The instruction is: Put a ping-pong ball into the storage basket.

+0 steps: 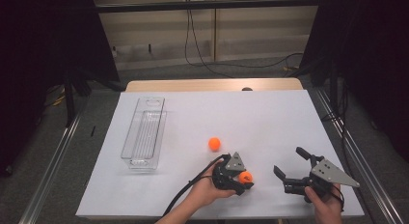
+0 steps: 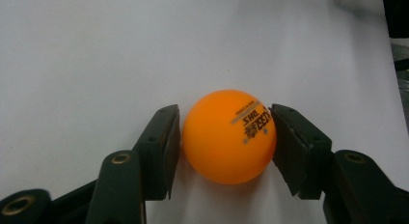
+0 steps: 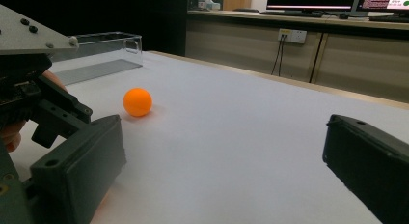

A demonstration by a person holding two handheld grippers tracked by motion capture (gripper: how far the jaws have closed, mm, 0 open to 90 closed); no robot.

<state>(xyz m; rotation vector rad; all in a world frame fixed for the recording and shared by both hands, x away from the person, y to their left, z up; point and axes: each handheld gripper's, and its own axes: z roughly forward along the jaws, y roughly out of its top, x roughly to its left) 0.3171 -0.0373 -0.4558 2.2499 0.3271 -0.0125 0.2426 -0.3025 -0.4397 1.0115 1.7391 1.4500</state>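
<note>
White paper covers the table (image 1: 270, 113) as the left gripper (image 1: 243, 180) clamps a printed orange plastic ball (image 2: 227, 136), right gripper (image 1: 294, 166) gaping.

Both grippers, the left gripper (image 1: 239, 178) and the right gripper (image 1: 293, 167), are black with blocky jaws. Each carries a grey three-cornered plate. A black cable trails from the left one.

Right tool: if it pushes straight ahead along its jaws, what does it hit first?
Likely nothing. The right tool stands open, and between its jaws the right gripper view shows bare white table cover up to the far edge. The loose orange ball sits left of that line. Depth is hard to judge.
</note>
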